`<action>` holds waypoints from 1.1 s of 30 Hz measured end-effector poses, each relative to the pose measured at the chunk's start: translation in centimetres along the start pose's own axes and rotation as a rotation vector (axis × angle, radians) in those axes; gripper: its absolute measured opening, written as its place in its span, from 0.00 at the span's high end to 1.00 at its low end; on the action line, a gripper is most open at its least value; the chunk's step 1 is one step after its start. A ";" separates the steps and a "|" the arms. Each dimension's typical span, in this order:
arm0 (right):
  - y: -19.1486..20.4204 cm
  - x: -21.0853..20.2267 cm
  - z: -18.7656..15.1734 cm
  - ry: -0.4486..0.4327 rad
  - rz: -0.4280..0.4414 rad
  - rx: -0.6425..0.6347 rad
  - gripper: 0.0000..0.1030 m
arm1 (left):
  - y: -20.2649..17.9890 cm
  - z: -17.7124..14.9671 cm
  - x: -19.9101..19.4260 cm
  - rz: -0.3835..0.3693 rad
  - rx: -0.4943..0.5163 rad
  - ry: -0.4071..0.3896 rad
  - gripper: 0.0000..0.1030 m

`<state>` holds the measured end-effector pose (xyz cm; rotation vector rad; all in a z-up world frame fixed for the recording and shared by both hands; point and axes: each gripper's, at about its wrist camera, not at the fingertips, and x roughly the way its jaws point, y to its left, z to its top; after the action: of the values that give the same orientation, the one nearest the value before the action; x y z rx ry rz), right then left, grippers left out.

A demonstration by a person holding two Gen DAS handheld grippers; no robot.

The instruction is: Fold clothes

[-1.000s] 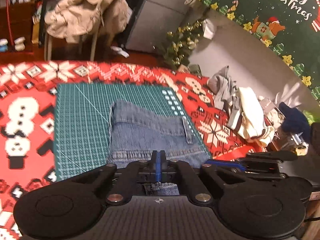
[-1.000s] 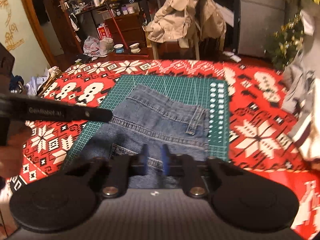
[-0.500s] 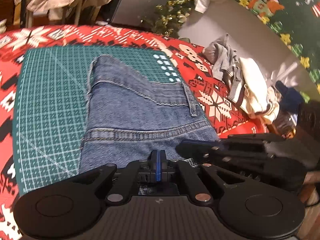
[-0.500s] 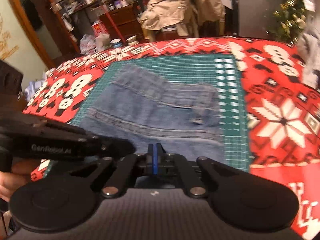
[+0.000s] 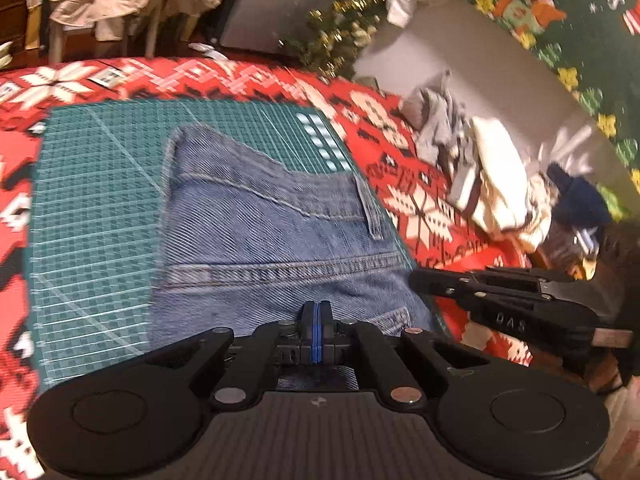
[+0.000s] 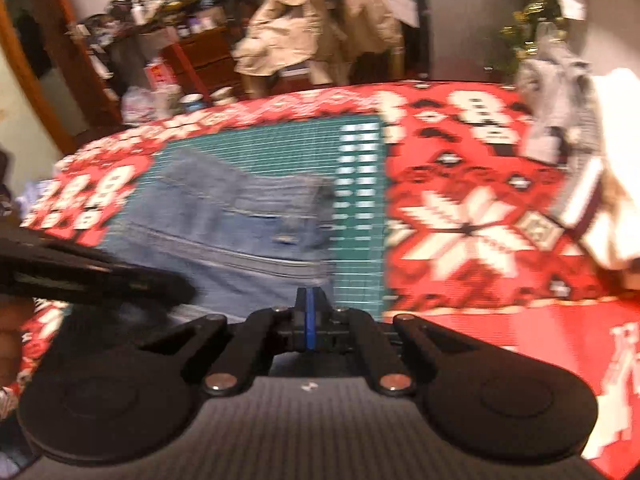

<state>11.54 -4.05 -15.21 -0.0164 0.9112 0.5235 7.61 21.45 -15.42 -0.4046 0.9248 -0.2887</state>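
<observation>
**Inspector A:** Since a second ago, the right hand-held gripper has gone from spread to pressed together. It now sits at the near edge of the jeans, beside the left hand-held gripper.

**Inspector B:** Confirmed. State of the left one?

**Inspector A:** Its blue pads are pressed flat together, as they were before, with denim running under them at the near hem. It appears to be pinching the jeans. On the right, the pads meet at the fabric edge, but that view is blurred and I cannot tell for certain that cloth is caught.

**Inspector B:** Where are the jeans?

**Inspector A:** Folded, lying on the green mat, which rests on the red tablecloth covering the table. The waistband points away from both grippers, and a belt loop lies toward the mat's right edge.

**Inspector B:** Anything else on the table?

**Inspector A:** A pile of clothes, grey and cream, lies to the right, well apart from the mat. Beyond the table, a beige coat hangs over a chair.
</observation>
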 end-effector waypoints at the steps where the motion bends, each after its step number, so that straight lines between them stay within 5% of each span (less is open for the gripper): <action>1: -0.6 -0.2 0.2 0.003 -0.003 0.018 0.98 | 0.3 0.2 -0.7 0.002 -0.009 -0.018 1.00; 6: -1.1 -1.8 2.5 -0.033 0.086 0.006 0.98 | 1.7 2.1 -2.5 0.063 0.003 -0.096 1.00; 10: 0.5 0.2 4.4 -0.012 0.195 -0.035 0.97 | 3.2 2.8 -0.2 0.077 -0.025 -0.040 1.00; 17: 0.6 3.0 4.0 0.030 0.152 -0.097 1.00 | 2.3 2.4 2.5 0.072 0.062 -0.031 0.99; 24: -0.9 2.6 4.2 0.019 0.113 -0.030 0.98 | 2.9 3.6 3.3 0.041 0.019 -0.021 0.99; 30: 0.1 0.7 6.2 -0.044 0.228 -0.052 0.94 | 1.6 4.2 4.1 0.045 0.049 -0.024 0.99; 33: 2.2 2.6 6.5 0.012 0.243 -0.138 0.93 | 1.2 4.6 4.7 0.044 0.055 -0.018 0.99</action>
<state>16.70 0.48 -12.72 -0.0338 0.8930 0.8128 14.20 21.61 -16.85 -0.3352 0.9046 -0.2696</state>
